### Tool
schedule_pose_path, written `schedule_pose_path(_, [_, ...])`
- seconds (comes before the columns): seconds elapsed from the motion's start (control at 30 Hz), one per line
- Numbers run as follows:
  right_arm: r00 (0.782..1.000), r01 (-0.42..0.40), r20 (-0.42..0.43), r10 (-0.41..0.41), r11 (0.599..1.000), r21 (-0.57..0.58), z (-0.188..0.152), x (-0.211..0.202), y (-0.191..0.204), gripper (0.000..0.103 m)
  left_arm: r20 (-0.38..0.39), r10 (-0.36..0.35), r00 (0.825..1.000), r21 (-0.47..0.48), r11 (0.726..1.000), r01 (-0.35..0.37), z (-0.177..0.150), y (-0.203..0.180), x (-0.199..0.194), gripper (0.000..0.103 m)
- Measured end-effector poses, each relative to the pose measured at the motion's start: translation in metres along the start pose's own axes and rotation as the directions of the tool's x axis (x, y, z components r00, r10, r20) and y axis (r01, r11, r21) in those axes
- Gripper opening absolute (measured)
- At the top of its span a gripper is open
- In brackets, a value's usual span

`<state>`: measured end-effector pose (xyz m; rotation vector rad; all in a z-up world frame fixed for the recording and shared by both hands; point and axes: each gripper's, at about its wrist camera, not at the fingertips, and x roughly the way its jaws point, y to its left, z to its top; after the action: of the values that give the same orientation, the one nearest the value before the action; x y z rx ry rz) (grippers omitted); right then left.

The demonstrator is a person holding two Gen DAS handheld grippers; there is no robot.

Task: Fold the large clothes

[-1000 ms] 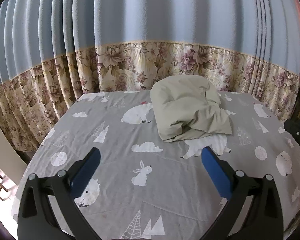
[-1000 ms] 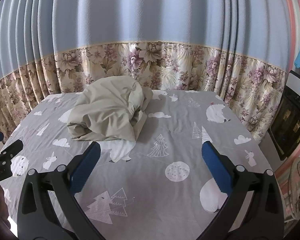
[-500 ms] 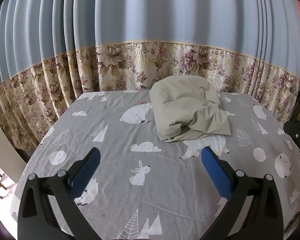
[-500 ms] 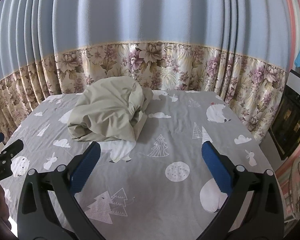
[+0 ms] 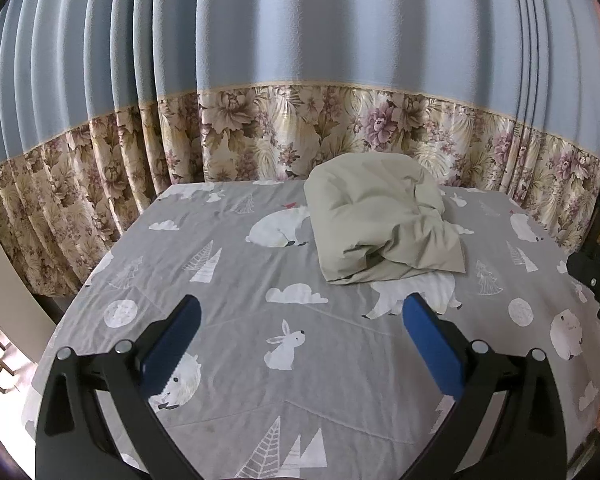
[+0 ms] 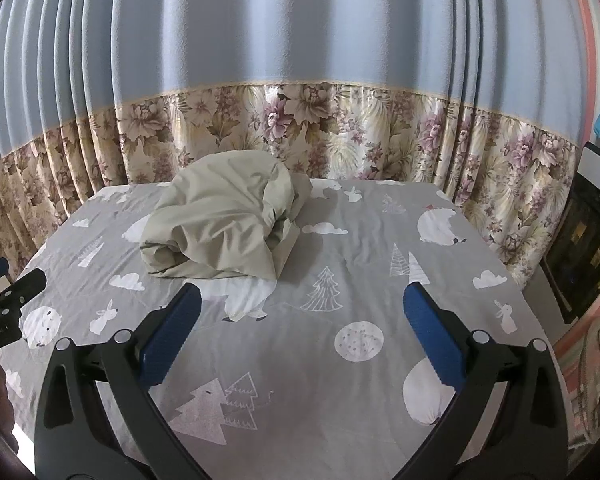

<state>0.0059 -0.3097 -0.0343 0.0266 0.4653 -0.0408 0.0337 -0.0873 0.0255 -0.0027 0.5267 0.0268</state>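
Beige garment [image 5: 380,216] bunched in rumpled heap, lying on far side.

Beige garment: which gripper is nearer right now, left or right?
Roughly even, neither clearly nearer. The left gripper hangs open short of the beige garment, which sits ahead and right. The right gripper, also open, has it ahead and left. Neither touches it.

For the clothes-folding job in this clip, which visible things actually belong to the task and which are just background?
Belongs to the job:
- beige garment, bunched in a heap, not yet spread
- left gripper, open, empty
- right gripper, open, empty
- grey printed sheet, the work surface

Just there:
- blue and floral curtain
- dark appliance at the right edge
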Motion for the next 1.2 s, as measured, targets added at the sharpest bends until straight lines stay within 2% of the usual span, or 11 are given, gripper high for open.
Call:
schedule_pose_path(0.8, [1.000,-0.005,0.001,0.005,1.000,-0.003,-0.0010,0.0022,-0.0013,0.100,-0.012,0.026,1.000,-0.001,1.000,-0.026,-0.0022,-0.0062,-0.0001,0.101])
schedule_pose_path(1.2, [1.000,-0.004,0.001,0.005,1.000,-0.003,-0.0012,0.0024,-0.0006,0.100,0.007,0.046,0.999,0.005,0.999,-0.046,-0.0009,-0.0086,0.0010,0.101])
